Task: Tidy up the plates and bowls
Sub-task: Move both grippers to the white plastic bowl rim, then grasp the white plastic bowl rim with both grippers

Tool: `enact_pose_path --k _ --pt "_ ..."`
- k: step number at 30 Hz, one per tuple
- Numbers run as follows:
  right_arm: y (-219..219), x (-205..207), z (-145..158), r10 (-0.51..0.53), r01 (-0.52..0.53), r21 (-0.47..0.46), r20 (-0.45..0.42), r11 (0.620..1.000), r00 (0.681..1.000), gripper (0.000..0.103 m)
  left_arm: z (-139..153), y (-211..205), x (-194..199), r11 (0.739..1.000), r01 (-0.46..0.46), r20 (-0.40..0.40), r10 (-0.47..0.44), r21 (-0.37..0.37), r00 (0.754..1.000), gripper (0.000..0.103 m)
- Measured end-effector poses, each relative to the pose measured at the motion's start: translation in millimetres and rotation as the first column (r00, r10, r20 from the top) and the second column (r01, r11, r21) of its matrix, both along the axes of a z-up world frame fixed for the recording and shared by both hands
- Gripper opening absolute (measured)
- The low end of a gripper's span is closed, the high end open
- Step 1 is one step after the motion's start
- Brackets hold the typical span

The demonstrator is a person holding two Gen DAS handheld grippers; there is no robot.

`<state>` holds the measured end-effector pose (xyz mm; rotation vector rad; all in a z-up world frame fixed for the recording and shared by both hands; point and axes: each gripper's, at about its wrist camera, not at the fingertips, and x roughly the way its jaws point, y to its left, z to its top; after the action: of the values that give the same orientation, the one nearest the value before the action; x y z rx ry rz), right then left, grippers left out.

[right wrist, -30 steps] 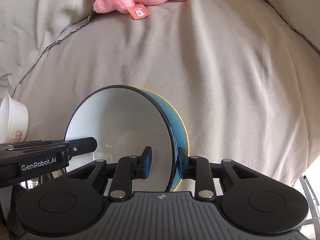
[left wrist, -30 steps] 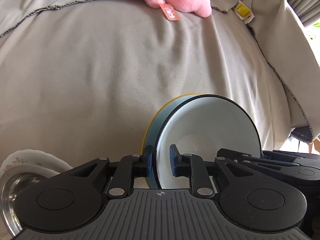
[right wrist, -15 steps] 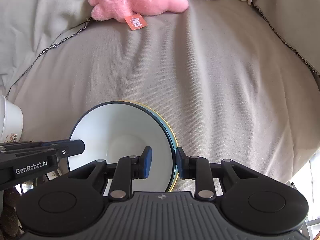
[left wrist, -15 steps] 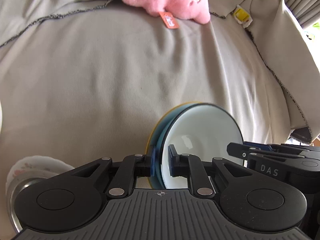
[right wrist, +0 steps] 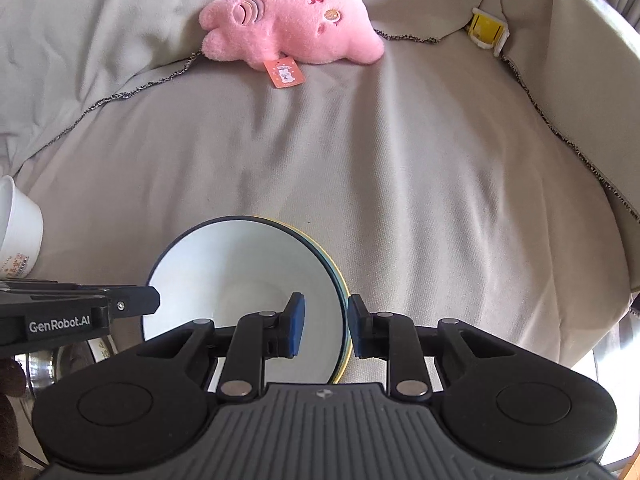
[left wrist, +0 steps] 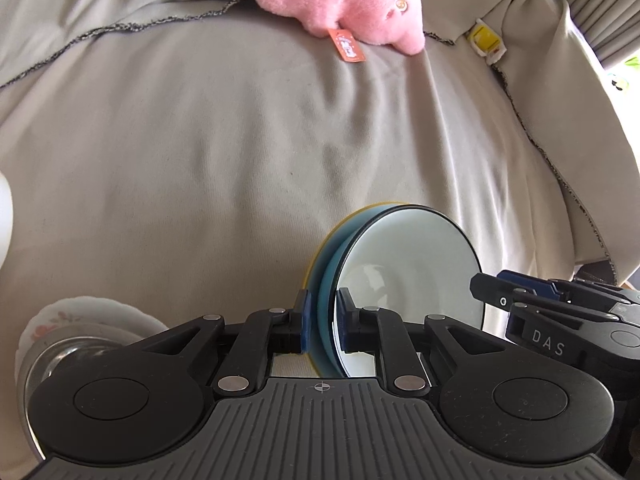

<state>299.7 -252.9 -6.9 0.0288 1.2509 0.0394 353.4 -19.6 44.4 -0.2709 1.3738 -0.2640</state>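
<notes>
Your left hand-held gripper pinches the near rim of the blue bowl, pads pressed on the wall. Your right hand-held gripper straddles the opposite rim, its jaws closing, the outer pad at the wall and the inner one apart from it. The white-lined bowl sits nested with a yellow-edged dish near the front edge of the grey-covered sofa. A steel bowl in a floral plate lies at the left. Farther back lies a pink plush toy, with a yellow clip at the far right corner.
</notes>
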Motion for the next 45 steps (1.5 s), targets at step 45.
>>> enact_pose_path --k 45 --pt "337 72 -63 0.389 -0.369 0.206 -0.067 0.906 0.919 0.012 -46 342 -29 0.765 -0.643 0.024 0.643 -0.034 0.765 0.02"
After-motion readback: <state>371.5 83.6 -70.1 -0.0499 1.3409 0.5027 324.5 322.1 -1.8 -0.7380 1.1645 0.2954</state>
